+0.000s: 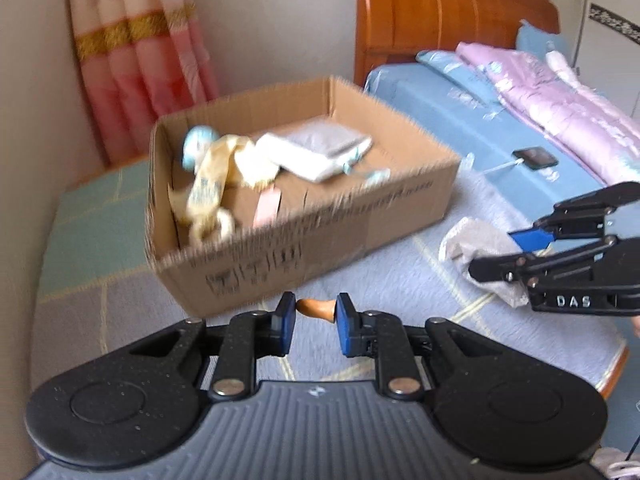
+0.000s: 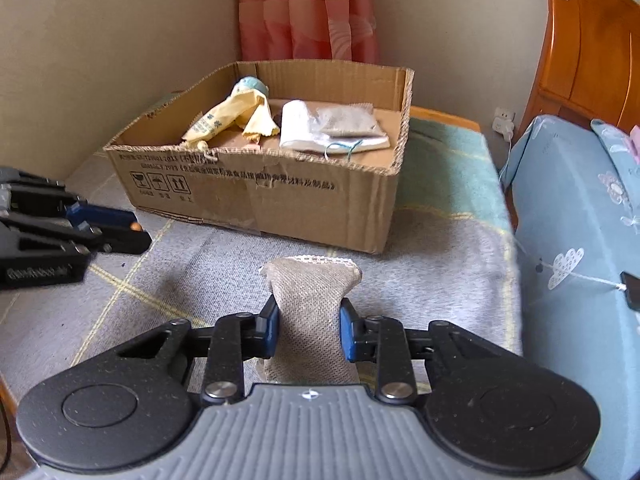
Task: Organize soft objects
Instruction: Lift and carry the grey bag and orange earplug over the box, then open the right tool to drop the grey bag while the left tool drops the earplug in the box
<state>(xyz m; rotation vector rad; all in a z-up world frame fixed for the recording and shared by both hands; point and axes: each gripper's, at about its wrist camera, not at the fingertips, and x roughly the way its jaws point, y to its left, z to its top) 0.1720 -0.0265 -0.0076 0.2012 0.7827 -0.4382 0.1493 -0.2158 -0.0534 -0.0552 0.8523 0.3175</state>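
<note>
My left gripper (image 1: 314, 312) is shut on a small orange-brown soft piece (image 1: 316, 309), held just in front of the open cardboard box (image 1: 304, 240). It also shows at the left edge of the right wrist view as the left gripper (image 2: 140, 228). My right gripper (image 2: 309, 316) is shut on a grey woven pouch (image 2: 312, 292) over the checked mat (image 2: 440, 272). The left wrist view shows the same right gripper (image 1: 494, 252) and pouch (image 1: 468, 240) at the right. The box (image 2: 256, 200) holds a yellow cloth (image 2: 236, 120), a blue-headed doll (image 2: 252, 86), a white folded cloth (image 2: 300, 128) and a grey pouch (image 2: 348, 120).
A bed with a blue sheet (image 1: 460, 112) and a pink quilt (image 1: 560, 104) stands to the right, under a wooden headboard (image 1: 440, 12). A phone on a cable (image 1: 536, 157) lies on the bed. A pink curtain (image 2: 308, 12) and beige walls close the corner behind the box.
</note>
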